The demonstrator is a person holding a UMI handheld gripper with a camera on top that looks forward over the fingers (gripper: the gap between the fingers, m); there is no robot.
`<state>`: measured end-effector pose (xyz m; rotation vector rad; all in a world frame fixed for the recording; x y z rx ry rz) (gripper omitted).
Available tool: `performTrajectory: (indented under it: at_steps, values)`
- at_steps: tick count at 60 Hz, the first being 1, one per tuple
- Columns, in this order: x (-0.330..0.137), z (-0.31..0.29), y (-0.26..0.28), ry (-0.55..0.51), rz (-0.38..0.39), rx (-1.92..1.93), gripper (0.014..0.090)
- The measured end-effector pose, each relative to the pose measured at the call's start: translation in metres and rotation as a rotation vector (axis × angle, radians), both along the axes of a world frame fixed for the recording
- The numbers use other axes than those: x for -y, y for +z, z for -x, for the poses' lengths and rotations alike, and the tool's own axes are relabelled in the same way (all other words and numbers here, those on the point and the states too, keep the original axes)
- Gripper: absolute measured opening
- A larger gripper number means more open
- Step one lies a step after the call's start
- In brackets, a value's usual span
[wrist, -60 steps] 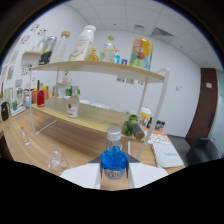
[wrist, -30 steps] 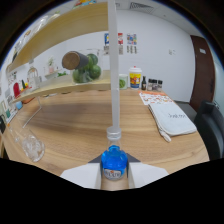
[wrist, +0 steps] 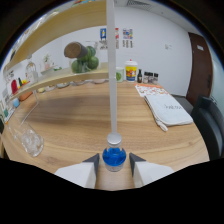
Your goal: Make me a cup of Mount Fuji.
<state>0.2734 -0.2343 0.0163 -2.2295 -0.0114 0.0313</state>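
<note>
- The gripper [wrist: 114, 167] has its two pale fingers [wrist: 80, 172] pressed in from either side on a small clear plastic bottle with blue liquid and a silver-grey cap [wrist: 114, 154], and it's held firm between them.
- That bottle sits right over the near edge of the curved wooden worktop [wrist: 95, 117], cap pointing forward.
- Straight ahead, a slim white pole [wrist: 112, 65] rises from just beyond the cap and runs up out of sight.
- Off to the left, near the worktop's near-left edge, a clear drinking glass [wrist: 30, 140] lies tipped, well apart from the fingers.
- Over at the right edge lies a folded white cloth [wrist: 169, 108], with a printed orange-and-white sheet [wrist: 148, 90] just behind it.
- Along the far edge: a pile of round green fruit [wrist: 85, 61] topped by a brown round lid, a yellow-and-white tub [wrist: 131, 71], then a few small dark bottles [wrist: 148, 77].
- Small bottles and jars line the far-left shelf [wrist: 45, 82]; too blurred to call.
- A dark door [wrist: 199, 65] stands at the right wall.
</note>
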Motion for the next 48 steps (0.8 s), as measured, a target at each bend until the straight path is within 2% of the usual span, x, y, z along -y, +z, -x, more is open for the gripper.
performTrajectory:
  at_steps: [2,5,7,19,32,42,46,48]
  values:
    - [0.003,-0.001,0.006,-0.015,-0.003,0.0,0.0615]
    - [0.009,-0.002,0.016,-0.045,-0.004,0.002,0.0795]
    - [0.014,-0.004,0.025,-0.065,-0.012,0.004,0.0859]
    - [0.04,0.034,0.082,-0.14,-0.075,-0.022,0.0852]
    - [0.042,0.136,0.104,-0.11,-0.097,-0.066,0.0853]
    - [0.027,0.206,0.121,-0.069,-0.089,-0.061,0.0846]
    - [0.027,0.225,0.13,-0.072,-0.035,-0.037,0.0849]
    - [0.025,0.238,0.143,-0.065,-0.035,-0.038,0.0852]
